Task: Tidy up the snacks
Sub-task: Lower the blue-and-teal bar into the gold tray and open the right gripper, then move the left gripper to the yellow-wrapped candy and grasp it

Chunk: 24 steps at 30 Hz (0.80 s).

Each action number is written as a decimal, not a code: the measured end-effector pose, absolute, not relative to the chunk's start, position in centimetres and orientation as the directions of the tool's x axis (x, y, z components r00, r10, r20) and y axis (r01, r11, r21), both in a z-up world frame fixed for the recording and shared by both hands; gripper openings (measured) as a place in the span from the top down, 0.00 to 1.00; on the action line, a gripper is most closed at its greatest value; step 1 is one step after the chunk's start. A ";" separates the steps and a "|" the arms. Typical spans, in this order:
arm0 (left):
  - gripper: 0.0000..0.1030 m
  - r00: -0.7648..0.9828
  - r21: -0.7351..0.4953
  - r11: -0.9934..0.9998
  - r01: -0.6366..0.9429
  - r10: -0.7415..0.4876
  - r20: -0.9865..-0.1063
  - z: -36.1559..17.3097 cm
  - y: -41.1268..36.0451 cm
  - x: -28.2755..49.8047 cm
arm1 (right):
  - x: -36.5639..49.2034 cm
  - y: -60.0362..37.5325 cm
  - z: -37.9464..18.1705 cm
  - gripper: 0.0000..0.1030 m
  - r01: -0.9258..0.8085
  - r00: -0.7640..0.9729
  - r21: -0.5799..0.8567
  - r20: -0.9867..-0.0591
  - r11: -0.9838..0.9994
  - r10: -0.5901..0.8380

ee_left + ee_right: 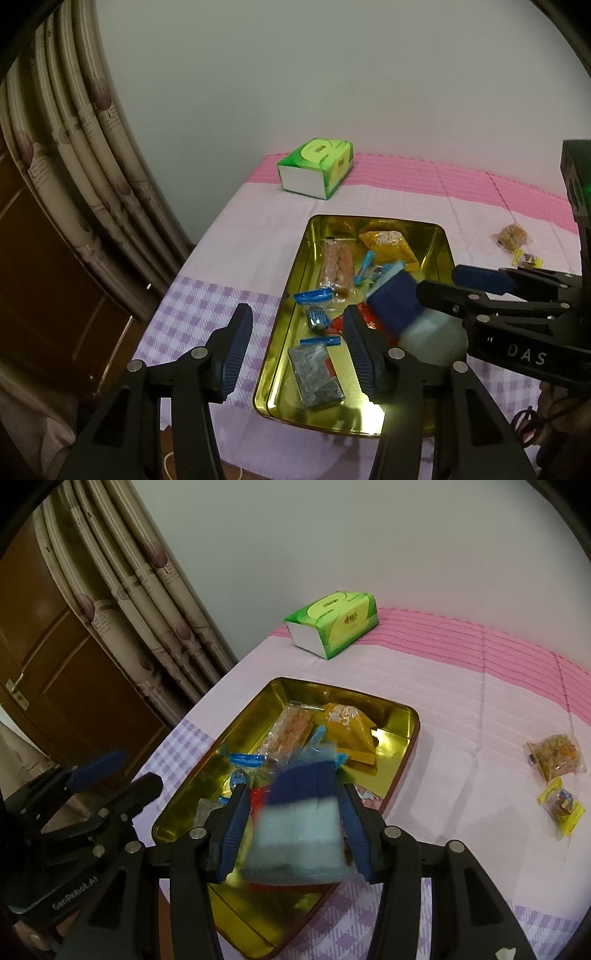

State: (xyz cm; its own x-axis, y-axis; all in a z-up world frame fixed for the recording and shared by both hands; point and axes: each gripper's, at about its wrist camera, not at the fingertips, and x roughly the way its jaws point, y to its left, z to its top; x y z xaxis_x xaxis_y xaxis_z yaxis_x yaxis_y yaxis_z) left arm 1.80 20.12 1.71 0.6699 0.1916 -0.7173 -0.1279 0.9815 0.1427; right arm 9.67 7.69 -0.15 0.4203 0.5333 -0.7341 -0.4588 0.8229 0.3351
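Observation:
A gold tin tray point(291, 280) point(400, 716) lies on the table and holds several wrapped snacks: an orange bag point(388, 243) point(349, 727), a peanut bar point(336, 264) point(291, 727), blue candies and a grey packet point(316, 376). My right gripper point(293, 812) point(436, 288) is over the tray with its jaws wide; a blurred blue-and-white snack packet point(299, 823) point(402, 310) sits between them, apparently loose. My left gripper point(297, 350) point(114, 771) is open and empty over the tray's near left edge.
Two wrapped snacks lie on the cloth to the right: a clear-wrapped brown one point(557, 757) point(511, 236) and a small yellow one point(561, 806) point(528, 260). A green tissue box point(316, 168) point(332, 624) stands at the back. Curtain and door are at left.

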 end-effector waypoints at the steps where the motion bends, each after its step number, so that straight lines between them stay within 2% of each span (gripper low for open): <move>1: 0.49 0.669 0.143 0.981 -0.128 0.191 -0.718 1.7 20.1 1.8 | 9.7 7.8 -0.1 0.54 -0.461 0.421 0.334 -0.733 0.822 0.534; 18: 0.48 0.665 0.148 0.981 -0.126 0.194 -0.721 1.7 20.2 1.9 | 8.3 6.1 0.9 0.52 -0.445 0.448 0.376 -0.692 0.813 0.566; 24: 0.47 0.664 0.150 0.981 -0.126 0.195 -0.721 1.7 20.1 1.8 | 7.7 4.3 0.6 0.45 -0.408 0.464 0.393 -0.688 0.824 0.558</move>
